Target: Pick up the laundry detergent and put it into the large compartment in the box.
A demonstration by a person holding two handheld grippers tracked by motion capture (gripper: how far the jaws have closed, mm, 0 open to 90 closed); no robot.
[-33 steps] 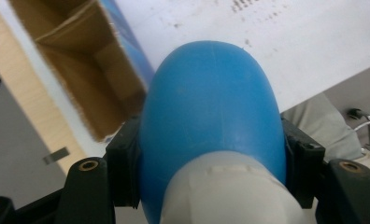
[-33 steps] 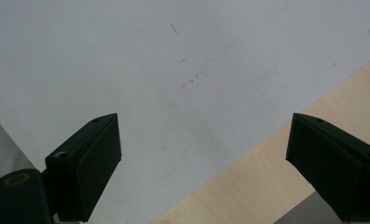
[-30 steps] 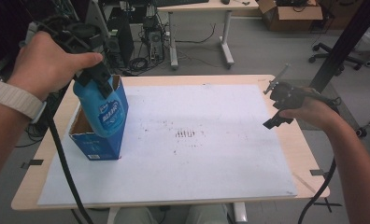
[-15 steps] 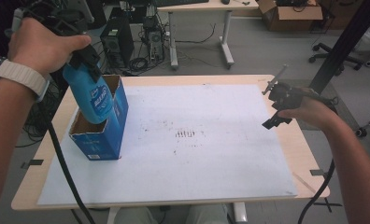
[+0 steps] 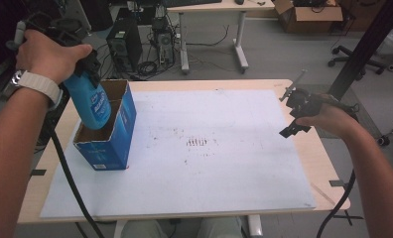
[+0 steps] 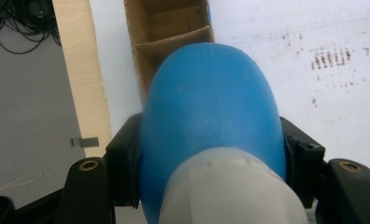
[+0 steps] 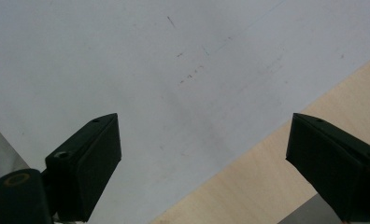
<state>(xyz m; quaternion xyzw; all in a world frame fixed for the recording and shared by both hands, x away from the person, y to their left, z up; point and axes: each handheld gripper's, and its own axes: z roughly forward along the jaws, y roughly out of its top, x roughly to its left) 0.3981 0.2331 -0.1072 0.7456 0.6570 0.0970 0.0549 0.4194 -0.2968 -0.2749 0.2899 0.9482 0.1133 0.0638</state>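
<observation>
**Blue bottle held over the open box**

The blue bottle (image 5: pixel 93 101) hangs tilted above the blue cardboard box (image 5: pixel 107 134), its rounded bottom end dipping just inside the open top, at the left side of the tabletop (image 5: pixel 303 163). The left claw (image 5: pixel 83 64) pinches it at the upper part, near the pale cap; in the left gripper view the black pads press on both flanks of the blue body (image 6: pixel 211 121), with the whitish cap (image 6: pixel 230 191) nearest the camera. The person's left hand (image 5: pixel 48 54) wraps the gripper from above, a pale watch strap (image 5: pixel 35 84) on the wrist.

The box stands upright on the white sheet (image 5: pixel 209 173) that covers most of the tabletop, close to the sheet's left edge. Its brown inside is split by a cardboard divider (image 6: pixel 174 37) into compartments; which one the bottle sits over I cannot tell for sure.

Near the middle of the sheet lies a patch of small dark marks (image 5: pixel 198 142).

Well apart, at the right edge of the tabletop, the right claw (image 5: pixel 294 116) hovers over the border of the sheet, spread wide with nothing between its pads (image 7: pixel 94 163).

On the floor beyond the far edge stand computer towers (image 5: pixel 120 42) and another desk.
</observation>
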